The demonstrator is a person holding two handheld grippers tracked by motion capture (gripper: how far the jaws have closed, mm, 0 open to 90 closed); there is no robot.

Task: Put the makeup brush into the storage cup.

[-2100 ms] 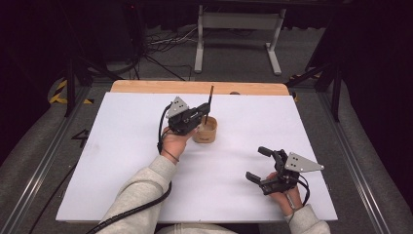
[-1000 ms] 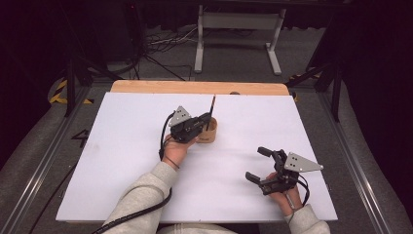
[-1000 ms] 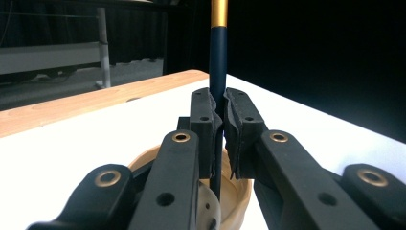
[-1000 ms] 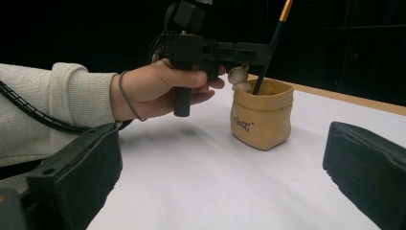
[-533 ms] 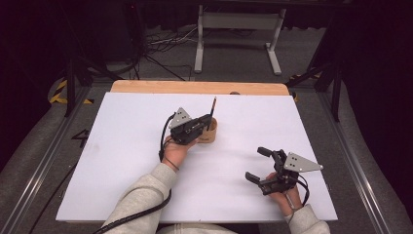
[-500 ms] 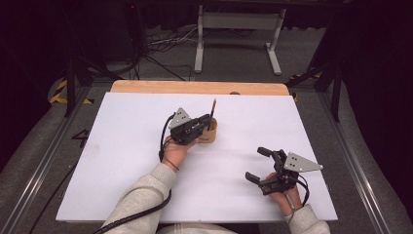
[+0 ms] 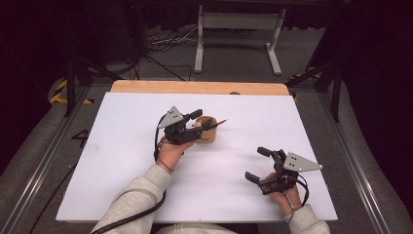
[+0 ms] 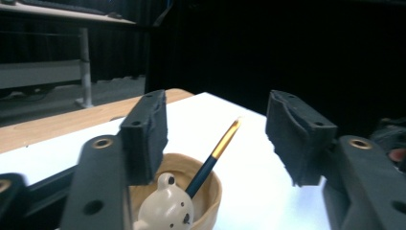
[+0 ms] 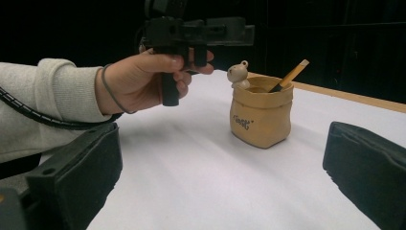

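- right gripper (image 7: 263, 165): nearest the person, resting low over the table (image 7: 122, 195), well apart from the work; jaws wide apart with nothing between them; in its own view the two black pads (image 9: 81, 167) frame bare white surface, with the pot standing far ahead of them
- left gripper (image 7: 198, 126): farther out, held just above and beside the pot (image 7: 207, 130); its jaws have just been opening and now stand about half apart; they grip nothing
- pencil (image 8: 213, 158): ahead of the left gripper and between its two pads (image 8: 146, 134) as its own view looks along them, but touching neither; the lower end sits inside the pot, the shaft leans on the rim, and the gold upper end tilts up and away
- pot: directly under the left jaws, a tan sack-shaped holder (image 9: 261, 115) with a small bear figure (image 9: 238, 73) on the rim nearest the gripper; it stands upright on the white table, beyond the right gripper
- step in hand, as I judge it: the release; the pencil looks dropped into the pot and the grip let go
- next move, as I judge it: lift the left gripper straight up and back, jaws kept apart, clear of the leaning pencil and the bear; a sideways brush could tip the pot
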